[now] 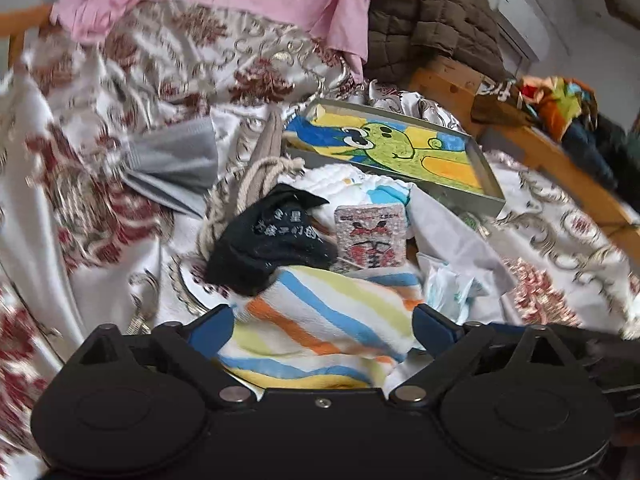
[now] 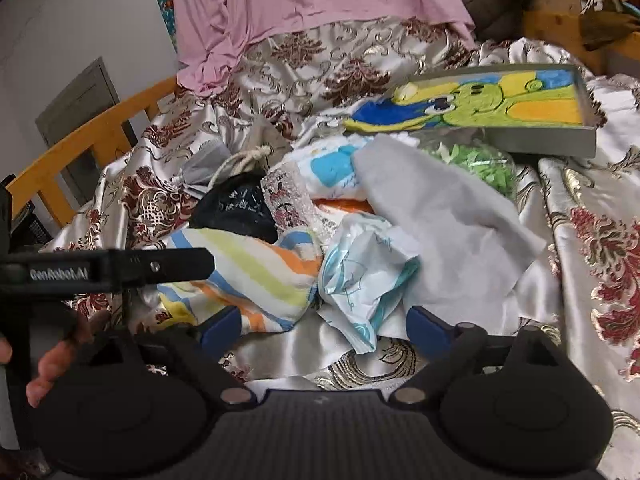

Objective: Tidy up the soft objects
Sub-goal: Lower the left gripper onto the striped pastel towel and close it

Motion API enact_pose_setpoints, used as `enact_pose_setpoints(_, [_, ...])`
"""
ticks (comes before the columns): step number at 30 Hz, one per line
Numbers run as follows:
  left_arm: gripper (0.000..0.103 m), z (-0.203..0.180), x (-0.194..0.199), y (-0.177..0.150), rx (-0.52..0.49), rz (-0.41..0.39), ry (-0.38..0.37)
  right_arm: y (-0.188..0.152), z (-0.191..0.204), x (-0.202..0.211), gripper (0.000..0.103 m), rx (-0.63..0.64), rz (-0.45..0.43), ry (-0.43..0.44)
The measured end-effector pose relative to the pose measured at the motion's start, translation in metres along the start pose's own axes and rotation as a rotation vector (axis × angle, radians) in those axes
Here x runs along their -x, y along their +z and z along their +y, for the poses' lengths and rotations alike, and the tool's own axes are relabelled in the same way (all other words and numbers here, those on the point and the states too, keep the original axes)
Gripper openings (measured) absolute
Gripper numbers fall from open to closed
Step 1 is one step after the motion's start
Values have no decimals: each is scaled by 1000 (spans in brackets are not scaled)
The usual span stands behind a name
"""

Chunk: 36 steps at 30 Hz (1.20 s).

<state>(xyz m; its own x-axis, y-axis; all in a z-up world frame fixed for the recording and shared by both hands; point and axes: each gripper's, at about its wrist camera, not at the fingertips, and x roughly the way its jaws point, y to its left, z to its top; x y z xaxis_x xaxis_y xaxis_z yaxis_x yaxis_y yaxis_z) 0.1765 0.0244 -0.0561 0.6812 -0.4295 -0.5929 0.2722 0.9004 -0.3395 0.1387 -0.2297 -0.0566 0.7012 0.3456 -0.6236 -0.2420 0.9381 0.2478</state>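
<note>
A pile of soft things lies on the floral satin bedspread (image 1: 100,208). The striped towel (image 1: 320,320) sits between the blue pads of my left gripper (image 1: 323,326), which stands open around it. Behind the towel are a black cloth with white characters (image 1: 268,236), a coil of rope (image 1: 248,184) and a bubble-wrap packet with red print (image 1: 370,236). My right gripper (image 2: 325,328) is open, with a crumpled white and blue wrapper (image 2: 360,280) and the striped towel's corner (image 2: 256,276) just ahead of its pads. A pale grey cloth (image 2: 440,220) drapes to the right.
A framed green cartoon picture (image 2: 492,100) lies behind the pile, over a bag of green shreds (image 2: 476,164). A pink sheet (image 2: 304,4) hangs at the back. The wooden bed rail (image 2: 92,132) runs along the left. A hand (image 2: 52,360) holds the left gripper's black body (image 2: 108,268).
</note>
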Motion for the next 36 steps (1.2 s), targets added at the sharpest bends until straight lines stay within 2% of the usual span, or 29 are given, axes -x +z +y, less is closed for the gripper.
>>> enact_pose_setpoints(2, [86,3,-3,1,43,18,-32,2,-1,-3,82,-2,-1,2])
enact_pose_setpoints(6, [81,9,-10,2,135,38,-82,5,-5,-8,80,-19,-10,-1])
enact_pose_setpoints(8, [74,9,-13,3,164,46,-90,6,-7,-10,80,-32,-15,-6])
enact_pose_setpoints(11, [72,9,-20,2,181,54,-80,7,-12,-15,78,-60,-17,-14])
enact_pose_setpoints(17, [70,11,-33,-2,263,46,-41,6,-14,-25,62,-91,-17,-47])
enact_pose_setpoints(22, [77,10,-39,-4,333,33,-31,5,-13,-25,51,-96,-25,-67])
enact_pose_setpoints(24, [75,9,-42,-5,340,30,-19,4,-12,-24,47,-91,-33,-73])
enact_pose_setpoints(26, [62,6,-44,-6,317,30,10,5,-11,-22,43,-89,-37,-76])
enact_pose_setpoints(29, [41,3,-46,-6,272,44,68,5,-11,-21,41,-88,-40,-75])
enact_pose_setpoints(30, [39,4,-45,-5,272,45,69,5,-10,-21,41,-86,-41,-74])
enact_pose_setpoints(32, [26,8,-43,-6,304,43,50,5,-9,-20,41,-81,-43,-71])
enact_pose_setpoints(36, [16,11,-37,-13,332,29,31,4,-7,-18,40,-73,-47,-62])
